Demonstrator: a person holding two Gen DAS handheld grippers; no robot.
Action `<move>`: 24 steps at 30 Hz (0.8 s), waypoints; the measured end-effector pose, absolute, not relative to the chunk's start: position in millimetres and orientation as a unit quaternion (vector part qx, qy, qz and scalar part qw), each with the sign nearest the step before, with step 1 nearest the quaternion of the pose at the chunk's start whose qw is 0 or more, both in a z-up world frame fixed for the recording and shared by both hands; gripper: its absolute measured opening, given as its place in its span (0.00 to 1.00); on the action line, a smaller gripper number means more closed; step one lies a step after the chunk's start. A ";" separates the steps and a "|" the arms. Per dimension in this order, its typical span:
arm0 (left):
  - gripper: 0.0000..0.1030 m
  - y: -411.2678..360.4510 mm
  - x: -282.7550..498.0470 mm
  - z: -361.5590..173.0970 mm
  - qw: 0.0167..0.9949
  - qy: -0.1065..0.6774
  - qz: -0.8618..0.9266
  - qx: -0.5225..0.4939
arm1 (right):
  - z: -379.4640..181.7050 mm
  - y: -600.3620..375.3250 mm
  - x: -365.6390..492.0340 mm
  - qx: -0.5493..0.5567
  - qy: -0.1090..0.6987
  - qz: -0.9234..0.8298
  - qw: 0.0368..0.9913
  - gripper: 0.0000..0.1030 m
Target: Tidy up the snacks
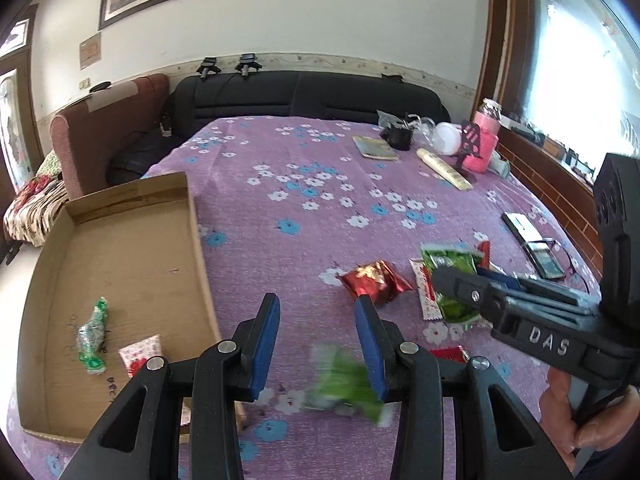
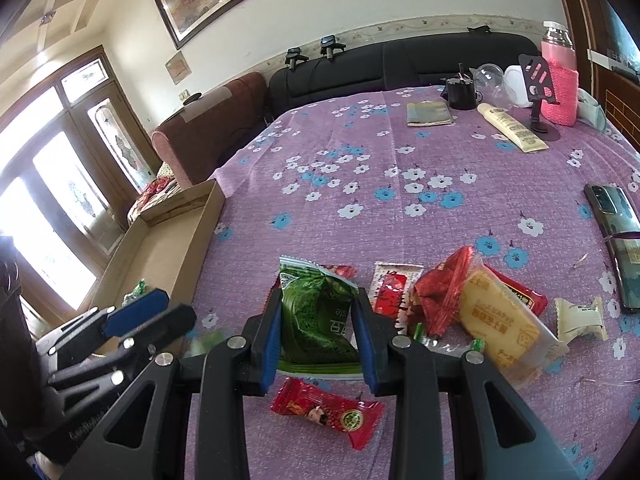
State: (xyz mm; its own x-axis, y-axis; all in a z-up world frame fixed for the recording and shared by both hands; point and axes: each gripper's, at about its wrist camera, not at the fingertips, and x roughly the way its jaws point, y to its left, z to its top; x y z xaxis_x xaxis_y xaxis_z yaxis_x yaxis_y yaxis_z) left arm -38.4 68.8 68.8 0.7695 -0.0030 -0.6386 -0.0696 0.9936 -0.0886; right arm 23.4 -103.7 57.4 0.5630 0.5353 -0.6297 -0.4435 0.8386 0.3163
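Observation:
My left gripper is open and empty over the purple cloth, just right of the cardboard tray. A blurred green packet is below it, apart from the fingers. The tray holds a green candy and a pink-white packet. My right gripper has its fingers on both sides of a green snack bag, touching it. It also shows in the left wrist view. Around it lie a red candy, a red packet, a yellow cracker pack and a cream candy.
A phone lies at the right. At the far end of the cloth stand a pink bottle, a cream tube, a black cup and a booklet. A black sofa is behind.

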 end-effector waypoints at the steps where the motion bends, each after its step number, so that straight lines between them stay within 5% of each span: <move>1: 0.40 71.4 -39.4 70.2 0.940 0.337 0.020 -0.056 | 57.3 -101.7 21.6 0.058 0.375 0.280 0.882 0.31; 18: 0.41 89.3 -42.1 60.6 0.922 0.378 -0.027 -0.080 | 61.0 -89.8 6.3 0.039 0.347 0.299 0.888 0.31; 22: 0.68 58.7 -39.6 47.5 0.909 0.410 -0.059 -0.047 | 61.2 -94.5 9.0 0.050 0.351 0.292 0.889 0.31; 24: 0.73 50.0 -38.1 42.7 0.905 0.419 -0.064 -0.036 | 62.3 -96.0 8.7 0.051 0.349 0.292 0.889 0.31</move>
